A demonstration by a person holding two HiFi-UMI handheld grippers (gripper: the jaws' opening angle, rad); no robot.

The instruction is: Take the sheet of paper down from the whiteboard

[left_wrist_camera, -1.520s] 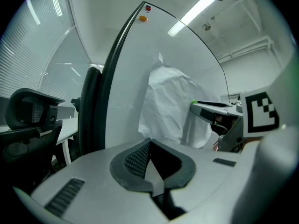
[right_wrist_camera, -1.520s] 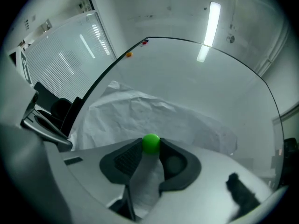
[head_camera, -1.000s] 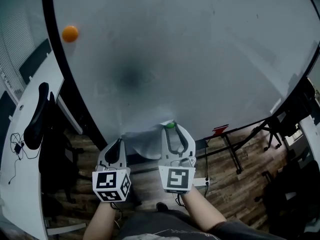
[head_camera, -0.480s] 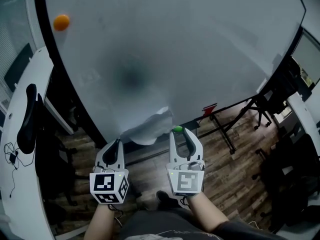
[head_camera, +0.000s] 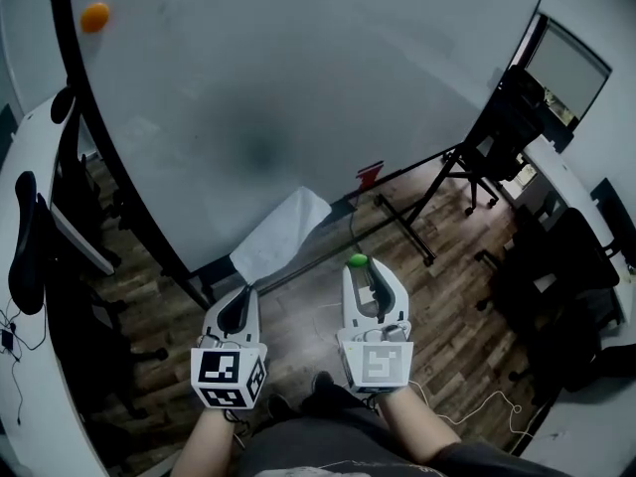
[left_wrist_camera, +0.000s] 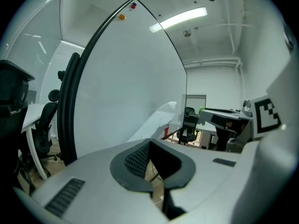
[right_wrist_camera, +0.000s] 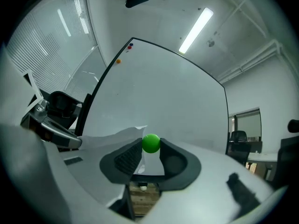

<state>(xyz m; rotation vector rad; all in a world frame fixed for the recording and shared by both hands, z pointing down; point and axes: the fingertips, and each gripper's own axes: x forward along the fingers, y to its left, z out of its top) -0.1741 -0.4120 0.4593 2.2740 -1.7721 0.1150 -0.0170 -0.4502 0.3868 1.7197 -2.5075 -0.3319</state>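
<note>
The white sheet of paper (head_camera: 281,235) is off the whiteboard (head_camera: 298,68) and sticks up and to the right from my left gripper (head_camera: 244,292), which is shut on its lower corner. In the left gripper view the paper (left_wrist_camera: 159,118) rises from the closed jaws of the left gripper (left_wrist_camera: 149,143). My right gripper (head_camera: 358,268) is shut on a small green ball magnet (head_camera: 357,261), which sits between its tips (right_wrist_camera: 151,143). The sheet (right_wrist_camera: 110,136) shows to the left of that magnet. An orange magnet (head_camera: 94,16) stays on the board's top left.
Black office chairs (head_camera: 25,241) and a white desk (head_camera: 20,167) stand at the left. The whiteboard's stand legs (head_camera: 417,212) and a red object (head_camera: 370,175) are on the wooden floor ahead. A desk with a monitor (head_camera: 566,63) and dark chairs (head_camera: 547,276) are at the right.
Both grippers have drawn back from the whiteboard and lower, the left carrying the sheet, the right the green magnet. The board now lies farther off and the sheet hangs free of it.
</note>
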